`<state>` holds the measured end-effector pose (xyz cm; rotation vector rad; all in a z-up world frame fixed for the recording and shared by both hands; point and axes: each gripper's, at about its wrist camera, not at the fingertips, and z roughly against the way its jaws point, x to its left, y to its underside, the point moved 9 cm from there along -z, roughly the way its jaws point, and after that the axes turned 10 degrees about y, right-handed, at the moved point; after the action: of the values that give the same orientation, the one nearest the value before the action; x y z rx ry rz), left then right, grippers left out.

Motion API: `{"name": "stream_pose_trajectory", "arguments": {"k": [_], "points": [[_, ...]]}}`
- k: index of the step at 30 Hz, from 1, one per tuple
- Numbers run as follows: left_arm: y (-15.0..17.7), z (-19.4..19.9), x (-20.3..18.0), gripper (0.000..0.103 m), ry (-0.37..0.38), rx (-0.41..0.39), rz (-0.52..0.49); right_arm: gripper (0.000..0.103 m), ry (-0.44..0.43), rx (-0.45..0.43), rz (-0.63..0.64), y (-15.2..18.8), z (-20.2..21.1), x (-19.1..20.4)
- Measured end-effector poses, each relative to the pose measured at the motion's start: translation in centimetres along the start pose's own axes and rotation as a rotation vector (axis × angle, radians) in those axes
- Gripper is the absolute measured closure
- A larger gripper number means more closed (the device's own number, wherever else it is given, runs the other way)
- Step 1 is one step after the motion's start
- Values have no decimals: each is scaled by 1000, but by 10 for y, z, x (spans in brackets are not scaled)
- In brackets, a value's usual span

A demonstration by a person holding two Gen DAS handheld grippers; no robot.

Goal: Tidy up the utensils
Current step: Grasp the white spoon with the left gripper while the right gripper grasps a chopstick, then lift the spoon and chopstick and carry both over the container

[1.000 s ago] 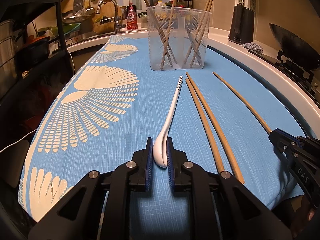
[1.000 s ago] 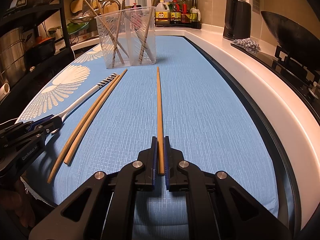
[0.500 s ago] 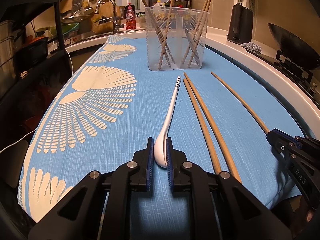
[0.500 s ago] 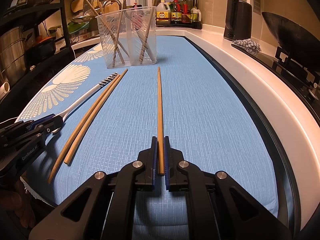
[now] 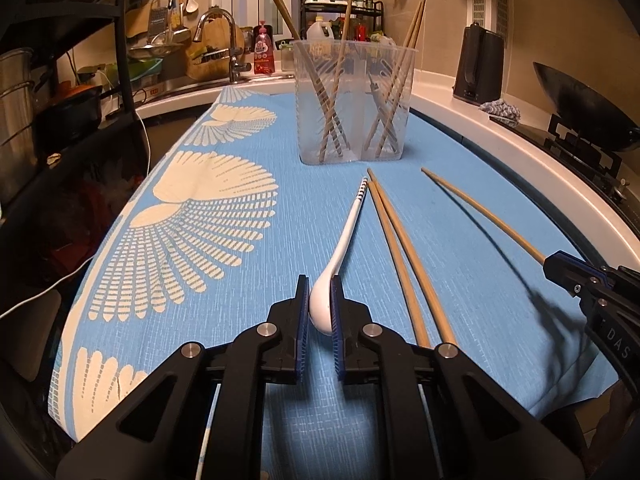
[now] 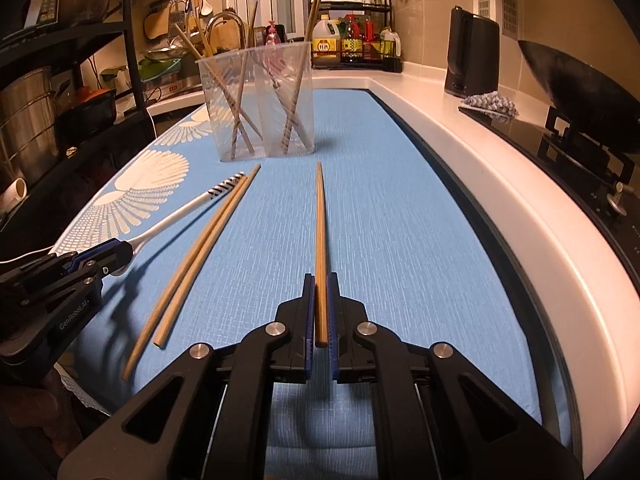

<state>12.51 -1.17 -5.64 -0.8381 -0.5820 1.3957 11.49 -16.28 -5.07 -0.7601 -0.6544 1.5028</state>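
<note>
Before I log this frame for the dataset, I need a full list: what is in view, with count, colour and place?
Spoon: one, white with a striped handle tip, on the cloth, bowl between the left fingers.
Held chopstick: one, tan, pointing at the container.
Loose chopsticks: two, tan, side by side between spoon and held chopstick.
Container: one, clear plastic, two compartments, chopsticks standing in both, far end of the cloth.
Cloth: one, blue with cream fan prints, covering the counter.
Kettle: one, black, right counter.
Wok: one, dark, on the stove at right.
Faucet: one, chrome, far left.
Left gripper: black, blue pads, shut on the spoon.
Right gripper: same, shut on the chopstick.
</note>
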Motion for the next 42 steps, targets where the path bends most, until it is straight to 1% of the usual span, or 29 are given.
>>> {"name": "stream_pose_trajectory", "arguments": {"k": [8, 18, 31, 34, 36, 42], "points": [[-20, 22, 0, 92, 22, -78, 8, 97, 14, -75, 9, -26, 35, -4], [-47, 51, -5, 92, 36, -186, -5, 97, 26, -161, 22, -62, 74, -6], [-86, 85, -10, 91, 70, -282, 35, 97, 24, -217, 22, -96, 103, -1], [-92, 88, -14, 91, 69, -286, 27, 97, 15, -215, 18, -105, 106, -1], [-99, 87, -14, 91, 85, -271, 40, 97, 12, -215, 20, -113, 107, -2], [-123, 75, -15, 91, 126, -166, 20, 97, -11, -202, 11, -141, 102, -7]]}}
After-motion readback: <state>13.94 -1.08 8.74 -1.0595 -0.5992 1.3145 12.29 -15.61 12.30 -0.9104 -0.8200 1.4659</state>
